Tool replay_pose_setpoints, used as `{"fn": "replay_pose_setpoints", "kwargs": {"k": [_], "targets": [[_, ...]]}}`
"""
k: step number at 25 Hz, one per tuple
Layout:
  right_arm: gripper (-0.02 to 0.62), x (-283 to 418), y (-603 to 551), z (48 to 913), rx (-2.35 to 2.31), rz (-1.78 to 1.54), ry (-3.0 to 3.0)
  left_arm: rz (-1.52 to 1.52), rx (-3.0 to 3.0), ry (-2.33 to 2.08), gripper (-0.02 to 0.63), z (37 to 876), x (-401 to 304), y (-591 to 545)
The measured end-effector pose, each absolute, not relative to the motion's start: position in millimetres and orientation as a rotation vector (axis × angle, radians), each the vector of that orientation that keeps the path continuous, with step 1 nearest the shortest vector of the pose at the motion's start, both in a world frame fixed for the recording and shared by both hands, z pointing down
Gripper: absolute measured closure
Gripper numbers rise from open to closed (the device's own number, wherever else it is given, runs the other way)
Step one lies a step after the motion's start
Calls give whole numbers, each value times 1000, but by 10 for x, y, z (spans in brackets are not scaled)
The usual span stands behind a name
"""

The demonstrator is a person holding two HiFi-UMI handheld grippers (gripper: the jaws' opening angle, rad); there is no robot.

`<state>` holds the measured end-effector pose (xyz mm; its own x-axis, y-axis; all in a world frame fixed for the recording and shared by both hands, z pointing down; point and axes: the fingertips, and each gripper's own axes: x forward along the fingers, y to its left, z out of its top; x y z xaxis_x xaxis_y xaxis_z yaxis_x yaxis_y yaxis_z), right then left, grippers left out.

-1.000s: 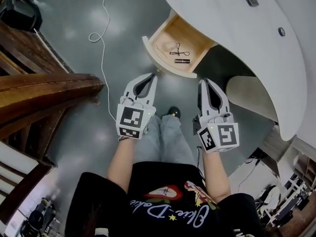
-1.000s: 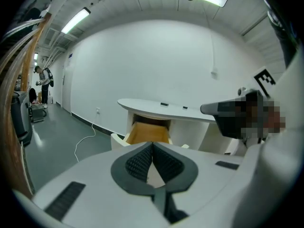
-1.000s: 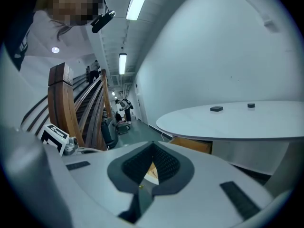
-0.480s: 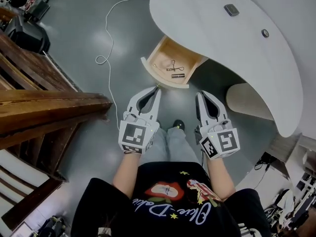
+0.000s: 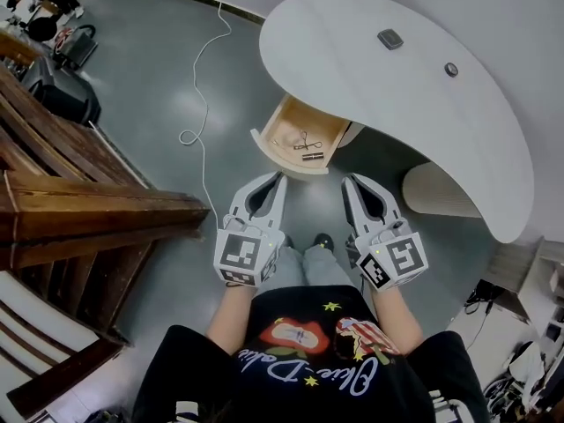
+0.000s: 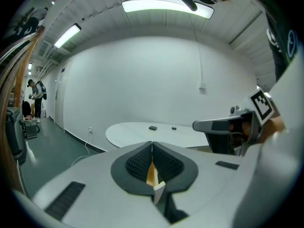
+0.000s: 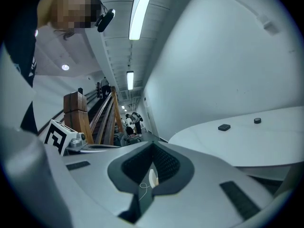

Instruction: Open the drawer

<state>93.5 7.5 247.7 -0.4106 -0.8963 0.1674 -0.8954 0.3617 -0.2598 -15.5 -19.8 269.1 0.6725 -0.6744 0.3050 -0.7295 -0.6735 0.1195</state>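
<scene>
The drawer (image 5: 284,129) stands pulled out from under the white oval worktop (image 5: 352,55), in the upper middle of the head view, with its pale wooden inside open to the camera. In it lie a small metal tool with loop handles (image 5: 306,140) and, just below that in the frame, a short dark tube (image 5: 313,156). Lower down, near the centre, the left gripper (image 5: 280,176) and the right gripper (image 5: 346,180) are held side by side, a little apart, both pointing up the frame toward the drawer. Their tips lie just below its front in the picture and touch nothing. In the left gripper view the jaws are closed tip to tip and hold nothing, with only a sliver of the drawer's wood showing through the slit behind them. In the right gripper view the jaws are likewise pressed together and empty. A white cable (image 5: 199,130) trails over the grey floor at the upper left, and a wooden staircase (image 5: 88,210) fills the left edge.
</scene>
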Motion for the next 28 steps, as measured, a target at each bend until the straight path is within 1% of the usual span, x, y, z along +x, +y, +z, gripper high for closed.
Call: {"fn": "replay_pose_setpoints", "kwargs": {"k": [9,23,28], "targets": [[597,1042,101,2089,-1646,-410,2570,301,2770,-1104,600,2164,26,-152],[595,1056,163,1447,-1525,-269,2553,205,2869,-1071,600,1632,214,-14],[595,1055,200,1374,-1508,-249,2560,169,2909,-1054,600,1489,314,17]]}}
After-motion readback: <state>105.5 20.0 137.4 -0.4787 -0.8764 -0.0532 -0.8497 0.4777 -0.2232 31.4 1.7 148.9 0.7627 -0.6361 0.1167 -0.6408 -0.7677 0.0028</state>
